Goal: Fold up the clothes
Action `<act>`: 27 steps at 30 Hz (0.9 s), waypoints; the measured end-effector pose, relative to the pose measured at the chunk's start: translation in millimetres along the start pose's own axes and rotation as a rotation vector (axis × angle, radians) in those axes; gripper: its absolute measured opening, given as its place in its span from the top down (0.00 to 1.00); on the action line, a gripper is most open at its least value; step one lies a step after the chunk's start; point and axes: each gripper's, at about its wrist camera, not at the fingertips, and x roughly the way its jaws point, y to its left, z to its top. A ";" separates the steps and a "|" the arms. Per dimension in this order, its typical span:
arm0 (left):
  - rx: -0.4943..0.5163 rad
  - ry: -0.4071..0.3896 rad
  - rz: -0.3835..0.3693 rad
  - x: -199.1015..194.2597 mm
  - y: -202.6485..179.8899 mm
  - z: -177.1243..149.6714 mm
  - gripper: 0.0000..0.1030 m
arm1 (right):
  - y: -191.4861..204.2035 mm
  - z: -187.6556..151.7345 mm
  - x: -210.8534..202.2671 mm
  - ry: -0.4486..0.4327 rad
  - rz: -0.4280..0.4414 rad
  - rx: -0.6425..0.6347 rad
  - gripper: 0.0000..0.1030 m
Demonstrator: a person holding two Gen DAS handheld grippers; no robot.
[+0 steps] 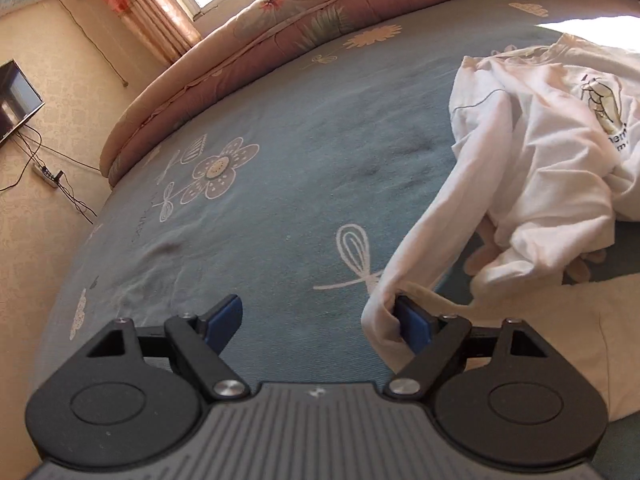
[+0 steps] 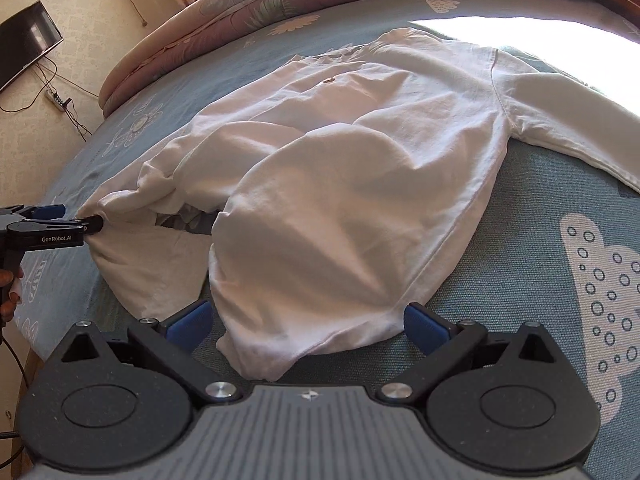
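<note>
Left gripper (image 1: 318,322): fingers stand wide apart; nothing is clamped between them.
Left fingers (image 1: 414,326): the blue pad on the right side of the left wrist view touches a bunched fold of white cloth that wraps round its tip; the other pad (image 1: 224,320) is bare over the bed cover.
Right gripper (image 2: 308,322): fingers spread wide, one on each side of the garment's near hem corner; the pads do not press on the cloth.
Right fingers (image 2: 422,326): blue pads, low over the bed, just beside the fabric edge.
Garment: a white long-sleeved shirt (image 2: 360,152) lies on the bed, rumpled and puffed up in the middle, one sleeve (image 2: 568,120) stretched out to the right into a patch of sunlight.
Shirt print: a small drawing with lettering (image 1: 604,100) shows in the left wrist view; the words cannot be read.
Shirt edge at left: pulled to a point at the left gripper's tip, as the right wrist view shows.
Person: a hand (image 2: 10,292) grips the handle of the left gripper at the frame's left edge.
Bed (image 1: 280,152): blue cover with white flower and cloud patterns.
Quilt (image 1: 280,20): pink floral, folded along the far side of the bed.
Room: a dark screen (image 2: 28,40) on the wall, cables and a power strip (image 1: 46,174) below it, a curtain (image 1: 140,4) by the window.
</note>
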 end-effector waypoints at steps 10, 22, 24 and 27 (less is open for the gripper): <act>-0.048 -0.024 -0.188 -14.2 2.4 1.6 0.20 | 9.3 0.5 -3.0 0.007 -0.013 -0.006 0.00; 0.090 -0.026 -0.442 -52.2 -75.7 -44.6 0.22 | 12.8 -4.3 -2.8 0.027 -0.011 0.001 0.00; 0.117 0.003 -0.460 -49.6 -85.4 -51.4 0.24 | 13.3 -5.8 -2.4 0.030 -0.007 0.001 0.00; 0.138 -0.004 -0.454 -53.5 -91.6 -59.0 0.24 | 13.9 -8.2 -2.6 0.034 -0.012 -0.001 0.00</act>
